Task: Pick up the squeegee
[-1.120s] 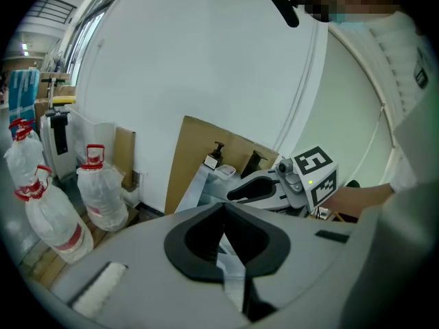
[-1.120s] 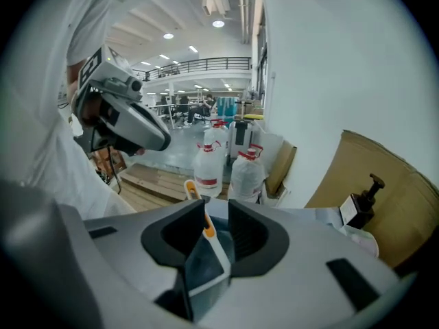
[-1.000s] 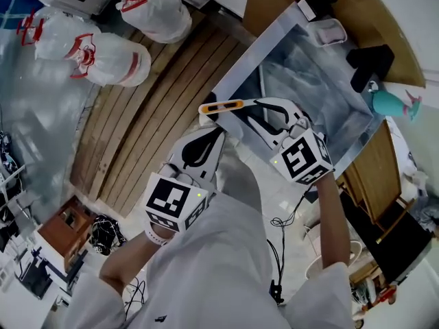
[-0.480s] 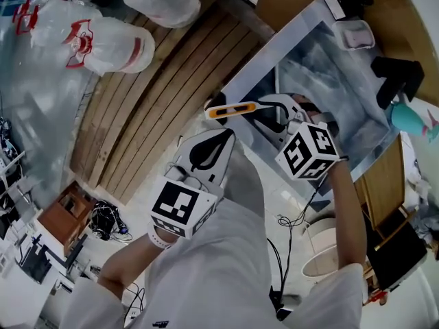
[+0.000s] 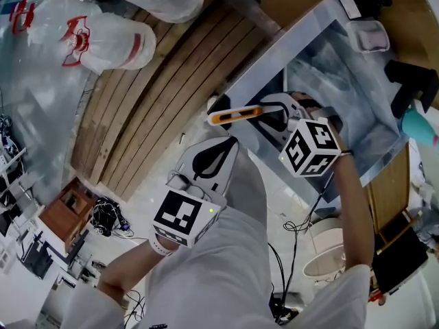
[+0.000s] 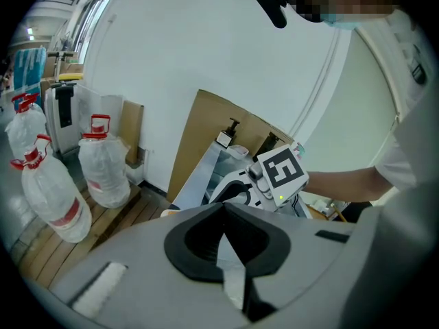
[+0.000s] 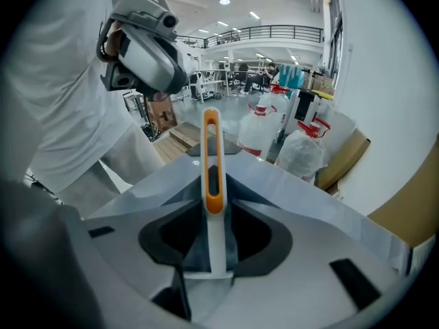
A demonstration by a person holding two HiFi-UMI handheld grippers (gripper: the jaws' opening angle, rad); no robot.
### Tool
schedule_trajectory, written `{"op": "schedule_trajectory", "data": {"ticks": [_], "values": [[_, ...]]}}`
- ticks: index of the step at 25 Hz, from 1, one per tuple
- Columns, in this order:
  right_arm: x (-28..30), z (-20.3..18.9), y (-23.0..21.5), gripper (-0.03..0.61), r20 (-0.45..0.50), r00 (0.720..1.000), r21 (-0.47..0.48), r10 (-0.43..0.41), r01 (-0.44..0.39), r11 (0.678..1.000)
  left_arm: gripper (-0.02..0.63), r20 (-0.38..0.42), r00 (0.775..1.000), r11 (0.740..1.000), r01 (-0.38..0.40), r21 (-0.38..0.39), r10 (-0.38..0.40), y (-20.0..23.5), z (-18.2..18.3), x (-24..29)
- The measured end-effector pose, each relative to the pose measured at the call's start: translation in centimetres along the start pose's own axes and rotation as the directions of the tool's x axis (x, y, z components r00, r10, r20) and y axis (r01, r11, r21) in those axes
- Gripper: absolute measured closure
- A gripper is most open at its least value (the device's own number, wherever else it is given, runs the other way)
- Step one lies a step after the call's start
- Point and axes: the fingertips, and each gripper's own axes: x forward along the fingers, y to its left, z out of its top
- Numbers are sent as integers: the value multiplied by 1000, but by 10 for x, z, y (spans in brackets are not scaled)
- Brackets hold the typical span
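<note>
Moved: the right gripper (image 5: pixel 260 110) has rolled since a second ago, so its marker cube (image 5: pixel 310 147) shows its face at a new angle. Its jaws have just been opening. The teal bottle (image 5: pixel 420 125) now sits closer to the head view's right edge. The squeegee (image 5: pixel 236 113) keeps its place at the lower corner of the framed pane (image 5: pixel 336 74).
Water jugs (image 5: pixel 110 43): far left; clear plastic with red handles, wrapped in thin bags, resting on the wooden slats (image 5: pixel 158 94).
Wooden slats: run diagonally between the water jugs and the pane's grey frame.
Left gripper (image 5: pixel 231 142): low centre, carried on an arm in a white sleeve (image 5: pixel 226 273). Its jaws are together with the tips meeting. The tips are near the squeegee but apart from it.
Squeegee: white handle with an orange grip section and a dark head end. It lies across the frame's lower corner, head toward the slats, handle end reaching in between the right gripper's jaws.
Right gripper: just right of the squeegee, pointing along it. Its jaws are apart. In the right gripper view the squeegee (image 7: pixel 210 132) stands between them, with a slim gap showing on each side of the white handle.
Framed pane: dull glass in a grey frame, leaning back on a cardboard sheet (image 6: pixel 206 129).
Teal bottle: far right, beside the pane's edge, partly cut off.
</note>
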Motion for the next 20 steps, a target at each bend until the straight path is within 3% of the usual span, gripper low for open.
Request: {"op": "schedule_trajectory", "data": {"ticks": [7, 16, 20], "values": [[10, 1, 1, 471, 20, 999, -30, 40, -39, 999, 611, -5, 1000, 1000, -4, -5, 4, 5, -5, 5], [8, 1, 4, 476, 11, 1000, -41, 25, -24, 999, 611, -5, 1000, 1000, -1, 4, 1, 0, -5, 2], [-2, -2, 1, 476, 2, 1000, -21, -23, 23, 1000, 611, 7, 1000, 1000, -4, 16, 4, -4, -2, -3]]}}
